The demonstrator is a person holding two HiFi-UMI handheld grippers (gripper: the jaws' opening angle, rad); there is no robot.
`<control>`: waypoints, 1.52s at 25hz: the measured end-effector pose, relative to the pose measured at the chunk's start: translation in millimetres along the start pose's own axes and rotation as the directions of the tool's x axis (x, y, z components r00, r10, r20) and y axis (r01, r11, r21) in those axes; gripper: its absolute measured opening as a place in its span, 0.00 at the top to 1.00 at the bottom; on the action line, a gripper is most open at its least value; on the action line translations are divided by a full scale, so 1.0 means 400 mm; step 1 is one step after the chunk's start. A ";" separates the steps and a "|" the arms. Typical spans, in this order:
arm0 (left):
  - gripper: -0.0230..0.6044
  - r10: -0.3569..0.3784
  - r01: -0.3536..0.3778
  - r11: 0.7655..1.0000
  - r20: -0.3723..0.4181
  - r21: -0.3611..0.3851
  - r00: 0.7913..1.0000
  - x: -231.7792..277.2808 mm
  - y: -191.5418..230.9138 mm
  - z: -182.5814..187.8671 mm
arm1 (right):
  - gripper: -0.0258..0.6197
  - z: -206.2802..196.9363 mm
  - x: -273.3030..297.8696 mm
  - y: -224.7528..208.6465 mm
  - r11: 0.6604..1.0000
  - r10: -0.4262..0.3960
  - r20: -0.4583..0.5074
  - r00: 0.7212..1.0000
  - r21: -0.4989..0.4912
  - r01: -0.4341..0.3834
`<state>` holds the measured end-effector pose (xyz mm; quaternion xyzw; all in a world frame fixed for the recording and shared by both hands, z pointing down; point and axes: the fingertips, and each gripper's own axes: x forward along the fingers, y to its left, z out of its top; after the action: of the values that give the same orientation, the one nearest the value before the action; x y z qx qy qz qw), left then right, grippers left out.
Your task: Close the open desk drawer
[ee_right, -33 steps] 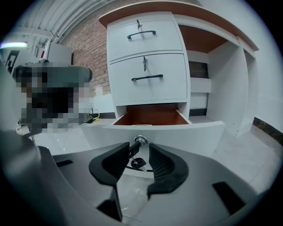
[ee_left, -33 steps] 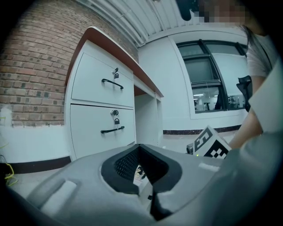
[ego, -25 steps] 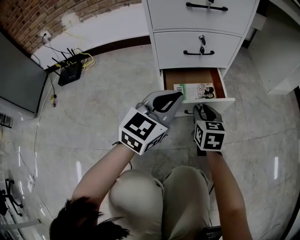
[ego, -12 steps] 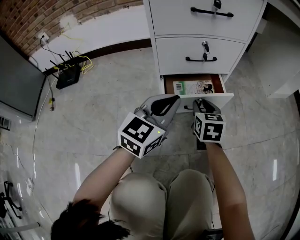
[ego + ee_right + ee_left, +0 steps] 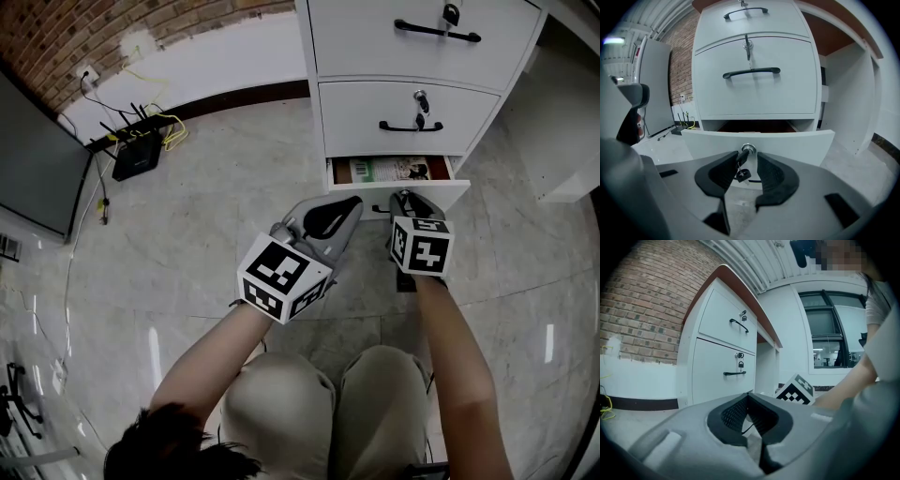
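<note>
Far left, a router [image 5: 136, 150] with yellow cables sits on the floor against the wall, well apart from the work.

The left claw [image 5: 349, 204] hangs low over the floor, just left of the drawer's front. Its jaws meet at the tips with nothing between them [image 5: 748, 395]. Its own view shows only the two upper drawer fronts of the desk [image 5: 412, 56]; the bottom drawer is hidden behind the claw's grey body.

The drawer [image 5: 452, 190] is the lowest of the three and stands partly out, with a printed booklet [image 5: 384, 170] lying flat inside. Its front runs crosswise to the person, and its travel runs straight away from them, into the desk.

The right claw [image 5: 405, 197] is the nearer one and sits square at the middle of that front. Its jaws [image 5: 748, 157] stand a little apart, with the lock [image 5: 748, 149] and the dangling key [image 5: 741, 174] in the gap. They do not look clamped on either. From here a straight push forward should send the drawer home.

The drawer's dark handle [image 5: 379, 208] is mostly covered by the two claws. I cannot tell whether the right tips are pressing on the panel or are just short of it. The runners and the back of the drawer are out of sight under the middle drawer.
</note>
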<state>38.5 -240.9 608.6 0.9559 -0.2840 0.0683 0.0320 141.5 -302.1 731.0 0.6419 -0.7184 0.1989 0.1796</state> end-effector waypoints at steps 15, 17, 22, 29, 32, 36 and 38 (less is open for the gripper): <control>0.96 0.003 -0.003 1.000 0.036 -0.006 0.999 -0.015 0.011 0.000 | 0.75 0.061 0.104 -0.018 1.000 -0.014 -0.016 1.000 -0.014 0.014; 0.96 0.006 -0.005 1.000 0.047 -0.012 0.999 -0.014 0.017 0.007 | 0.75 0.069 0.114 -0.018 1.000 -0.016 -0.018 1.000 -0.015 0.016; 0.96 0.022 -0.019 0.999 0.066 -0.037 0.998 -0.024 0.039 0.018 | 0.75 0.083 0.132 -0.020 1.000 -0.020 -0.028 0.999 -0.007 0.020; 0.96 0.048 -0.044 0.997 0.076 -0.059 0.996 -0.039 0.069 0.017 | 0.75 0.104 0.152 -0.030 0.999 -0.047 -0.029 0.998 -0.003 0.047; 0.96 0.053 -0.048 0.997 0.079 -0.059 0.995 -0.047 0.074 0.021 | 0.75 0.105 0.155 -0.031 0.999 -0.047 -0.026 0.999 -0.002 0.047; 0.96 0.059 -0.056 0.997 0.079 -0.045 0.995 -0.058 0.076 0.032 | 0.75 0.107 0.152 -0.030 0.999 -0.053 -0.024 0.998 -0.007 0.053; 0.96 0.060 -0.057 0.998 0.079 -0.036 0.995 -0.064 0.074 0.041 | 0.75 0.103 0.150 -0.029 0.999 -0.047 -0.033 0.998 -0.010 0.047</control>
<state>2.8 -253.5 589.4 0.9485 -0.3139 0.0260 0.0345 146.0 -375.7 727.1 0.6545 -0.7009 0.2019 0.1993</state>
